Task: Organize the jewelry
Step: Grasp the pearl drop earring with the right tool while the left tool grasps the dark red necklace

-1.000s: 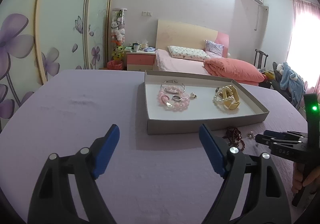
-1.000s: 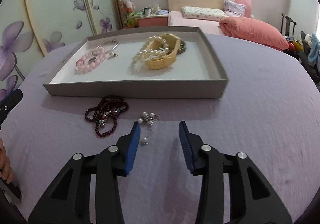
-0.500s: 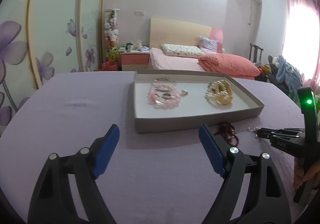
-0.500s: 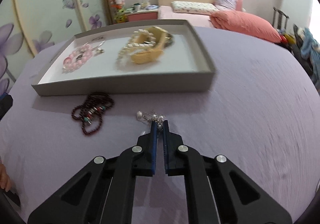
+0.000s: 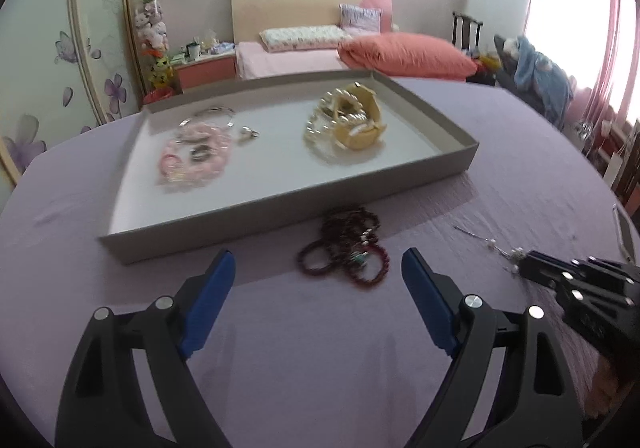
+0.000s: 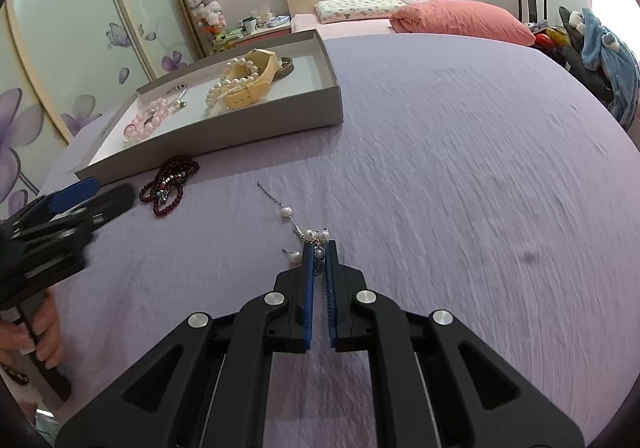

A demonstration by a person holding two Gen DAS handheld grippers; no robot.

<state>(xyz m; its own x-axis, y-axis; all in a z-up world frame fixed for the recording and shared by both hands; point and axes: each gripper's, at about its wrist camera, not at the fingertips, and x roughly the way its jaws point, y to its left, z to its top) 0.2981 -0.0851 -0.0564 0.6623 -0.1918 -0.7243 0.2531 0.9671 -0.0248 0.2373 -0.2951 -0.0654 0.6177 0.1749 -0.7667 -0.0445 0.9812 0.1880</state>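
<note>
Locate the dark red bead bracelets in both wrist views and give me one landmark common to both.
Left wrist view: the dark red bead bracelets lie at centre, on the purple cloth just in front of the grey tray's near wall, between the open left gripper fingers.
Right wrist view: the bracelets sit left of centre, beside the tray's near wall, up-left of the right gripper.
Shared landmark: the grey tray.

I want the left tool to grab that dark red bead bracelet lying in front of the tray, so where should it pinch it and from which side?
Pinch the near loops of the dark red bead bracelet, where strands bunch. Come straight down from above: it lies flat on the cloth, close to the tray wall. The open left tool already straddles it.
</note>
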